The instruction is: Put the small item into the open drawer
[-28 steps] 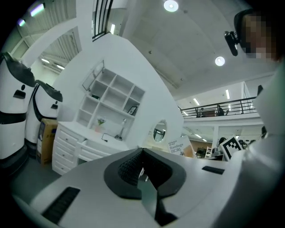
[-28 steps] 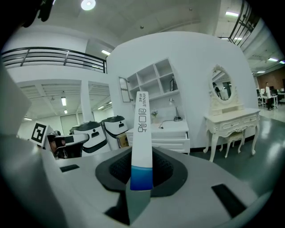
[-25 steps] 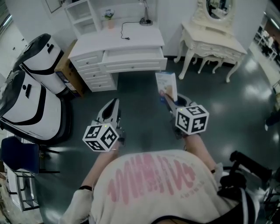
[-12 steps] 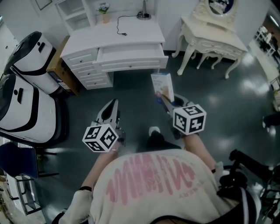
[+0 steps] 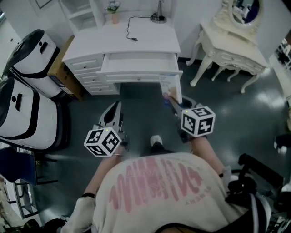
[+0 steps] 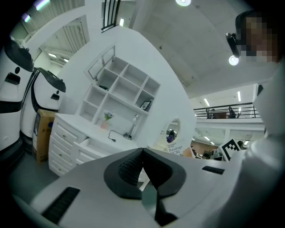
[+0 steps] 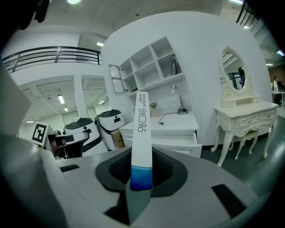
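The small item is a flat white box with a blue end (image 5: 171, 88), standing upright between my right gripper's jaws (image 5: 172, 99). In the right gripper view the box (image 7: 142, 133) rises edge-on from the pads, and the right gripper (image 7: 141, 173) is shut on it. The white desk's open drawer (image 5: 140, 76) lies just beyond the box's top edge and looks bare inside; it also shows as the drawer (image 7: 174, 139) past the box. My left gripper (image 5: 113, 115) hangs over the dark floor left of the box, short of the desk. Its jaws (image 6: 142, 154) are shut with nothing in them.
A cable (image 5: 132, 30), a lamp base (image 5: 158, 18) and a small plant (image 5: 114, 12) sit on the desk top. A cream vanity table with an oval mirror (image 5: 236, 48) stands at right. Two white-and-black cases (image 5: 25, 107) and a cardboard box (image 5: 61, 70) crowd the left. My shoe (image 5: 156, 140) shows below.
The desk and open drawer have come nearer in the view, so the box's top now reaches the drawer front. Both grippers keep their pose. A shoe has stepped into sight.
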A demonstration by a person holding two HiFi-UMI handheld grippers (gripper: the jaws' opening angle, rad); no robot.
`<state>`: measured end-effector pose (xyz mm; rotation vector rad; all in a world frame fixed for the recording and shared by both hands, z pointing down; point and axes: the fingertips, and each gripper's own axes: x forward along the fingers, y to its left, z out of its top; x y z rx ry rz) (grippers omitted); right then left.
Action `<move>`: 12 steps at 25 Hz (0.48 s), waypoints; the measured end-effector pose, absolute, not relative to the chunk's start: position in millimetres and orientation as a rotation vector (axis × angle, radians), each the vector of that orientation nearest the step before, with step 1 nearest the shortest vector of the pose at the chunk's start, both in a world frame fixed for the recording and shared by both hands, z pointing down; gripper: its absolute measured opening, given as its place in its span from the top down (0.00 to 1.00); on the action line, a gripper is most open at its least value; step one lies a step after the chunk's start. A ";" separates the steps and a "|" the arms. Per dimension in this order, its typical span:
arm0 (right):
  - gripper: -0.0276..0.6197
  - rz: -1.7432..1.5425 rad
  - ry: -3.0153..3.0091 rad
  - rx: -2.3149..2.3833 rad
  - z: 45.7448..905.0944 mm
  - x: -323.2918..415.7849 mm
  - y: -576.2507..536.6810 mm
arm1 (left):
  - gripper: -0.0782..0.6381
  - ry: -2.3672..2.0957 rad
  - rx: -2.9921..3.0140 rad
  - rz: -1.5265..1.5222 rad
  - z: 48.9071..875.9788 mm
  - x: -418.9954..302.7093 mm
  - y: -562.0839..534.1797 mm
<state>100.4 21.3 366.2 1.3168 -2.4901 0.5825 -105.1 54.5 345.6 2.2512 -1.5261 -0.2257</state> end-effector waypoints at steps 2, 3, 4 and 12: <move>0.82 0.589 -2.497 1.294 365.7 101.6 -7.6 | 0.85 -1.544 2.241 -0.231 342.5 -103.4 28.4; 0.82 0.599 -2.500 1.281 365.5 102.7 -21.2 | 0.85 -1.551 2.234 -0.233 341.5 -101.9 16.1; 0.82 0.608 -2.503 1.266 365.5 103.8 -33.9 | 0.85 -1.559 2.228 -0.235 340.8 -100.7 4.5; 0.82 0.597 -2.539 1.148 365.0 105.5 -128.8 | 0.85 -1.647 2.193 -0.294 329.9 -94.8 -80.7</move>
